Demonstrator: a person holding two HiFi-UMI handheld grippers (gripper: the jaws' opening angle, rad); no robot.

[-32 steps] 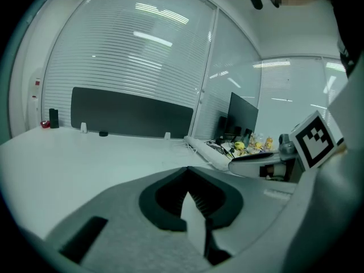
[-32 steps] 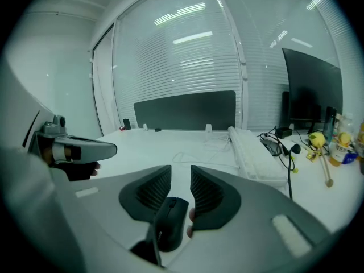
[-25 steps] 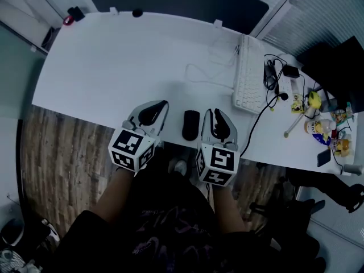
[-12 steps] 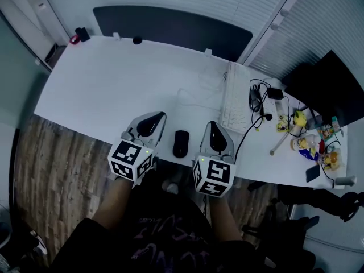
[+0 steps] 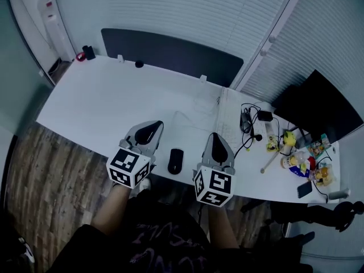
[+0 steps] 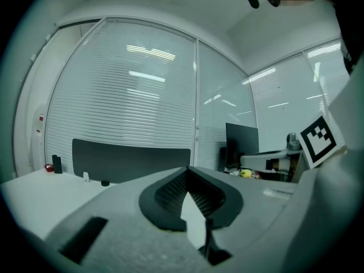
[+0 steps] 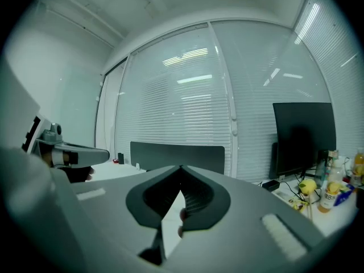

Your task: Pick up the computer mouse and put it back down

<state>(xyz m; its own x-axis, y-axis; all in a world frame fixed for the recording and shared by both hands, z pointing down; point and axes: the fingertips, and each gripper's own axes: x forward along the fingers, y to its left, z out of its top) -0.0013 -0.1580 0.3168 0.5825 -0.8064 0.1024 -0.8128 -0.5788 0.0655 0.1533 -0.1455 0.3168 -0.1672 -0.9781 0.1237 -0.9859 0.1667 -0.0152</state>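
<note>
The black computer mouse (image 5: 175,161) lies on the white table (image 5: 102,107) near its front edge, between my two grippers. My left gripper (image 5: 154,125) hovers just left of it and my right gripper (image 5: 215,136) just right of it, neither touching it. In the left gripper view the jaws of the left gripper (image 6: 188,170) meet at the tip with nothing between them. The right gripper (image 7: 181,169) shows the same in its own view. Both point roughly level across the table. The mouse is hidden in both gripper views.
A white keyboard (image 5: 226,115) and tangled cables (image 5: 250,124) lie to the right. Beyond them stand a dark monitor (image 5: 318,104) and bottles and small items (image 5: 301,161). A dark partition panel (image 5: 170,53) lines the table's far edge. Wooden floor (image 5: 51,164) shows at left.
Both grippers and the head camera have risen, so the table looks smaller and more of the room shows. The mouse has stayed on the table between the grippers.
</note>
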